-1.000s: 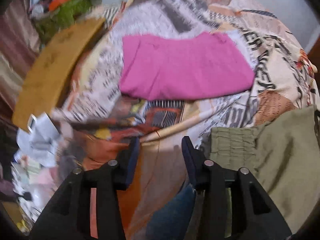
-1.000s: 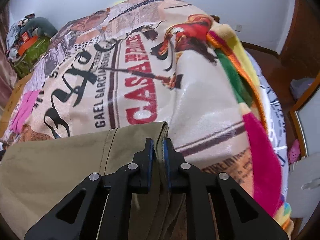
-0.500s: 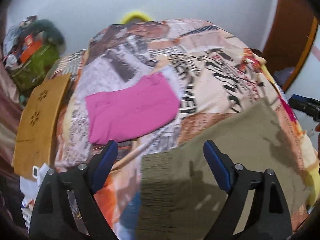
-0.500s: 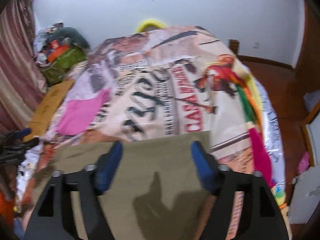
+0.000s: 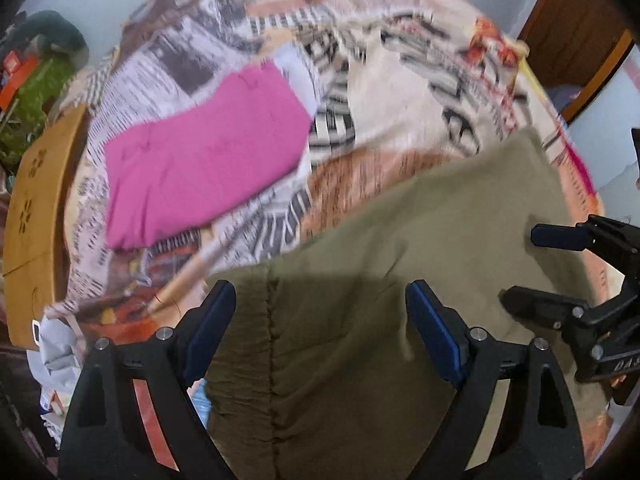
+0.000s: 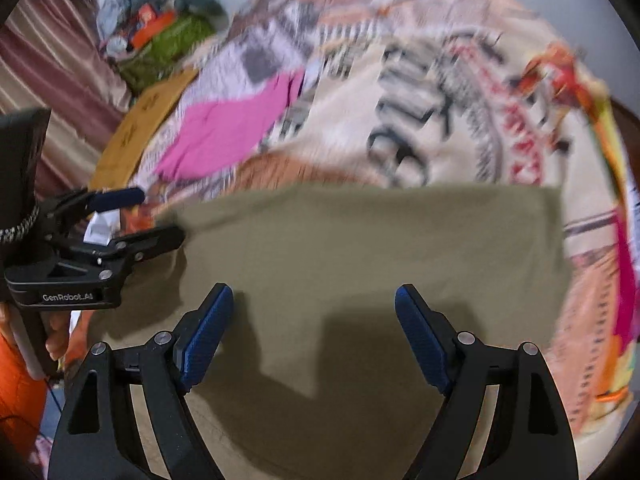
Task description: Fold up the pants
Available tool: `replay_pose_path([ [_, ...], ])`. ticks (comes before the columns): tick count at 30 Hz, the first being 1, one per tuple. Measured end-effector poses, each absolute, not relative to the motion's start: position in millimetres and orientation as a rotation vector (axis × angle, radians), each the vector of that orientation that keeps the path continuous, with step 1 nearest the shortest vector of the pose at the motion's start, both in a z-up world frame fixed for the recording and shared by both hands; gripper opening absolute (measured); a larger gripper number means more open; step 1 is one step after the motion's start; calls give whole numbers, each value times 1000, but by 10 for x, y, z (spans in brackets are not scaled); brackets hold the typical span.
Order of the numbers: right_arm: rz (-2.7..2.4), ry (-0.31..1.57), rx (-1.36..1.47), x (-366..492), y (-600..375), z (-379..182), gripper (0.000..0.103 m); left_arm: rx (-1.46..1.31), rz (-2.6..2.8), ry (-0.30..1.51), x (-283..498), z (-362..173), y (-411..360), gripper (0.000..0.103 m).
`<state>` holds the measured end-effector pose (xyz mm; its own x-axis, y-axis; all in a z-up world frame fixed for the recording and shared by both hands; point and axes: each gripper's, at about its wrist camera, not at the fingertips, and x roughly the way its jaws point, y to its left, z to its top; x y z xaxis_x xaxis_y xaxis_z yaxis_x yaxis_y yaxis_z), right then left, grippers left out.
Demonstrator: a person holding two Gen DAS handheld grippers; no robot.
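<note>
Olive pants (image 6: 360, 264) lie flat at the bed's (image 6: 420, 92) near edge, by a pink garment (image 5: 204, 156). Left gripper (image 5: 320, 328) and right gripper (image 6: 312, 332) hover with jaws released, empty. Risk: loose layers may shift if regrasped unevenly. A second ago the right gripper pinched the hem.

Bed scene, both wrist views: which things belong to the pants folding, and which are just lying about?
Part of the job:
olive pants, spread flat on the bed
left gripper, open above the pants
right gripper, open above the pants

Just lying about:
pink garment, folded on the printed blanket
wooden board at the bed's edge
green bag by the wall
</note>
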<state>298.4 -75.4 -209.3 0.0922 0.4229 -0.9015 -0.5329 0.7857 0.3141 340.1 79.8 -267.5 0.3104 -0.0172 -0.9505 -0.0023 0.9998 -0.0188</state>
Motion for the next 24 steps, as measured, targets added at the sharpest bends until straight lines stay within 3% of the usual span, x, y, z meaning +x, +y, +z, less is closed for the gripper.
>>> replay_pose_path([
  [4, 720, 1334, -136, 2902, -706, -2233, 81, 32, 4, 1255, 3287, -2808, 717, 91],
  [24, 662, 1288, -219, 2235, -1135, -1942, 82, 58, 55, 1169, 2553, -2475, 663, 93],
])
